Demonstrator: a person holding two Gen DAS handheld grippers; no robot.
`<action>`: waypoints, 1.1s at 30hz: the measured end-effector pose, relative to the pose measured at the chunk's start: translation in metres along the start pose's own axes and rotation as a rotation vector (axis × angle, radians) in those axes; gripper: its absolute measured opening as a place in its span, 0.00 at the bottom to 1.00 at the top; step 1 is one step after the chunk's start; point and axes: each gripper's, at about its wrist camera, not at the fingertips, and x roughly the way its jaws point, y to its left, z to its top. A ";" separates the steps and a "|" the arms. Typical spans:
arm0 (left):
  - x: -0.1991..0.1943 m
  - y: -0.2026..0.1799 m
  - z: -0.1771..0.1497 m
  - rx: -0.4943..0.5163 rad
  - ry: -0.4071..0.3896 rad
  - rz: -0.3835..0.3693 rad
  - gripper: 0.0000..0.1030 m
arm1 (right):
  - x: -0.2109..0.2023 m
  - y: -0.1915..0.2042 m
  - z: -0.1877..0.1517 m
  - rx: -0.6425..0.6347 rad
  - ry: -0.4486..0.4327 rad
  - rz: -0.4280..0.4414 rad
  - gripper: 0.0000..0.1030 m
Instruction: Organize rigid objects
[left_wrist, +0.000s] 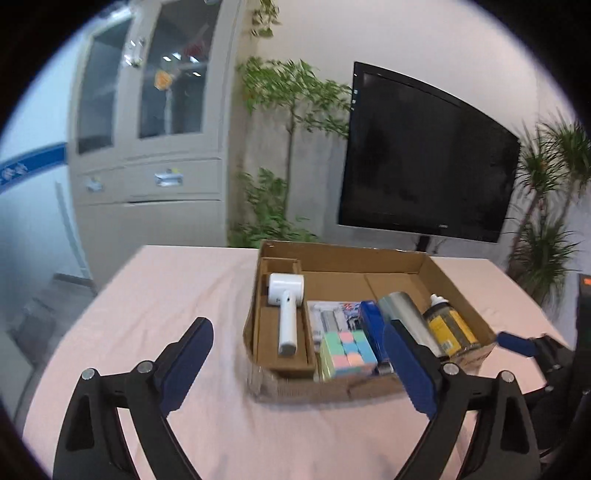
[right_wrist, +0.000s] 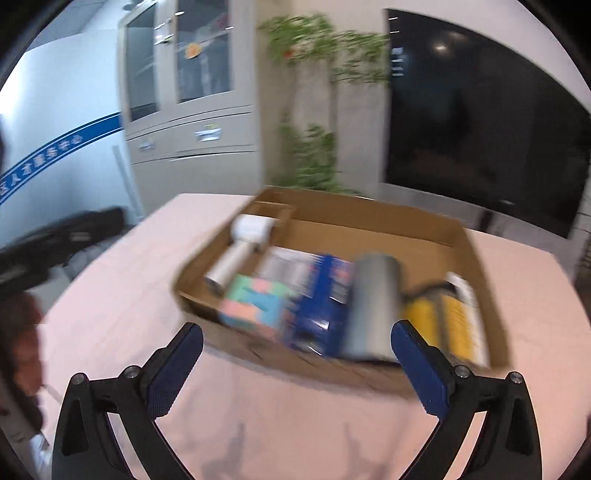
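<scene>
Cardboard tray (left_wrist: 424, 264): brown, open-topped, on the pink-covered table (left_wrist: 147, 295); it holds every task item in view.
Left gripper (left_wrist: 299, 363): jaws spread wide, nothing between them, above the cloth just short of the tray's near wall.
Right gripper (right_wrist: 297, 363): jaws likewise wide and empty, above the cloth at the near wall; its blue pad also shows at the right edge of the left view.
White handheld device (left_wrist: 286, 306): lies flat in the tray's left compartment; long axis runs near to far, cylindrical head at the far end, handle tip toward the cameras.
Pastel cube (left_wrist: 347, 352): 1 block at the near wall, no long axis.
Blue box (left_wrist: 373, 325): on edge between cube and cylinder, long axis near to far.
Silver cylinder (right_wrist: 375, 306): on its side, long axis near to far, end face toward the grippers.
Yellow bottle (left_wrist: 448, 326): on its side at the right wall, white cap pointing to the far side.
Risk 1: the silver cylinder could roll when a neighbour is pulled out, since it rests on its curved side.
Risk 2: a jaw entering the tightly packed near row may catch the low cardboard wall and drag the light tray.
Risk 3: the right view is blurred, so fine spacing there cannot be judged.
</scene>
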 end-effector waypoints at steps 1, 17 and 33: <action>-0.007 -0.009 -0.005 0.008 -0.007 0.019 0.91 | -0.006 -0.008 -0.008 0.002 -0.004 -0.025 1.00; -0.044 -0.121 -0.047 0.027 0.009 0.048 0.91 | -0.111 -0.096 -0.079 0.077 -0.066 -0.088 1.00; -0.021 -0.133 -0.051 0.030 0.049 0.082 0.91 | -0.091 -0.095 -0.083 0.104 -0.026 -0.103 1.00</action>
